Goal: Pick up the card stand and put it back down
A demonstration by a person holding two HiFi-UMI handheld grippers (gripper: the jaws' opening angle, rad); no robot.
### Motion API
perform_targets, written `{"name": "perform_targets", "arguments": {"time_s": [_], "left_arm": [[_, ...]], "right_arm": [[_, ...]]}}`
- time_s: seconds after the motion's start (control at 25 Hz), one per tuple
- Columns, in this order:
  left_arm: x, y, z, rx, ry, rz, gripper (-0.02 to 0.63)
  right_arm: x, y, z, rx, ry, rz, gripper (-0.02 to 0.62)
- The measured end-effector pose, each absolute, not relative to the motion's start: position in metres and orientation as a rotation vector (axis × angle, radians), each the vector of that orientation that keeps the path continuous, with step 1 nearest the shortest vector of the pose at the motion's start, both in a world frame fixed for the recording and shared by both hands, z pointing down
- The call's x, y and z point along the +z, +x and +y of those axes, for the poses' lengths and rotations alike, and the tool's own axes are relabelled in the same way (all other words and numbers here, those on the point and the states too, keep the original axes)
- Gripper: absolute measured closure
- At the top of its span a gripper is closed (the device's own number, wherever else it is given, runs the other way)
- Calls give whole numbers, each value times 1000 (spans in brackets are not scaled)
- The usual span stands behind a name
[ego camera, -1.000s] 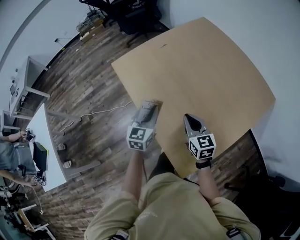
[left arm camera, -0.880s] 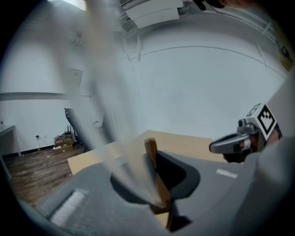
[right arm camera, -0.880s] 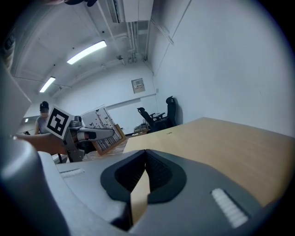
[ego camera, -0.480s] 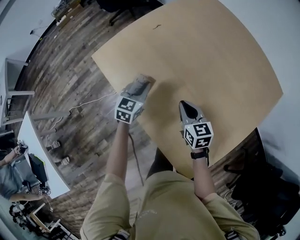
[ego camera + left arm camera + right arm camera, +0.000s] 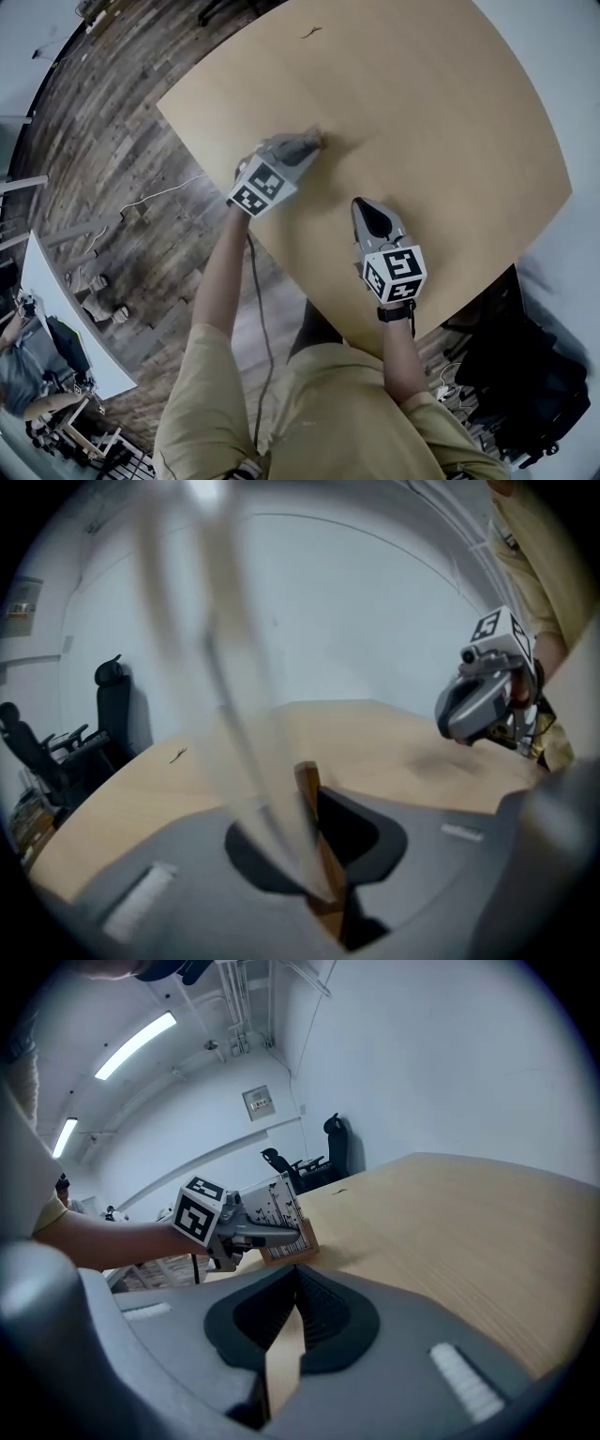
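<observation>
The card stand (image 5: 284, 1224) is a small wooden base bearing a printed upright card. My left gripper (image 5: 311, 143) is shut on it, over the left part of the tan table (image 5: 450, 112). In the left gripper view the wooden base (image 5: 312, 827) sits between the jaws and the card (image 5: 225, 696) is a pale blur. The base hangs right at the tabletop; I cannot tell whether it touches. My right gripper (image 5: 367, 210) hovers shut and empty over the table's near edge, to the right of the left one.
A small dark mark (image 5: 311, 32) lies on the far part of the table. Wooden floor (image 5: 112, 141) with a cable lies to the left. Black office chairs (image 5: 112, 705) stand beyond the table, and a dark chair (image 5: 525, 366) at the near right.
My left gripper has carried the stand from the table's left edge further in over the tabletop and turned toward the right. The right gripper has hardly moved.
</observation>
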State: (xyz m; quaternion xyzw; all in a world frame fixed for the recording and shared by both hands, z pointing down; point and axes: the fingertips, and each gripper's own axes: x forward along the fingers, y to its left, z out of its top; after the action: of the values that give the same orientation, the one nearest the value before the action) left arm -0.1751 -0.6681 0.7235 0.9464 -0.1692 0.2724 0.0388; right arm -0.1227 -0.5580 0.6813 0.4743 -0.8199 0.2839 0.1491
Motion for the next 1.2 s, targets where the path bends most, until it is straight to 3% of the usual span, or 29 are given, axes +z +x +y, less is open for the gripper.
{"name": "perform_targets", "arguments": {"time_s": [0.48, 0.52, 0.6, 0.72, 1.2], "left_arm": [[742, -170, -664, 860, 2965, -299, 556], [740, -170, -668, 849, 2947, -348, 477], [738, -174, -672, 831, 2880, -427, 250], [731, -185, -668, 817, 2813, -532, 196], [653, -208, -530, 654, 2642, -998, 215]], "right_arm": [[682, -113, -554, 805, 1405, -2303, 591], [680, -110, -553, 799, 1417, -2301, 591], [675, -105, -549, 791, 1433, -2308, 591], [666, -103, -541, 775, 1429, -2333, 591], [610, -87, -429, 737, 1396, -2480, 591]]}}
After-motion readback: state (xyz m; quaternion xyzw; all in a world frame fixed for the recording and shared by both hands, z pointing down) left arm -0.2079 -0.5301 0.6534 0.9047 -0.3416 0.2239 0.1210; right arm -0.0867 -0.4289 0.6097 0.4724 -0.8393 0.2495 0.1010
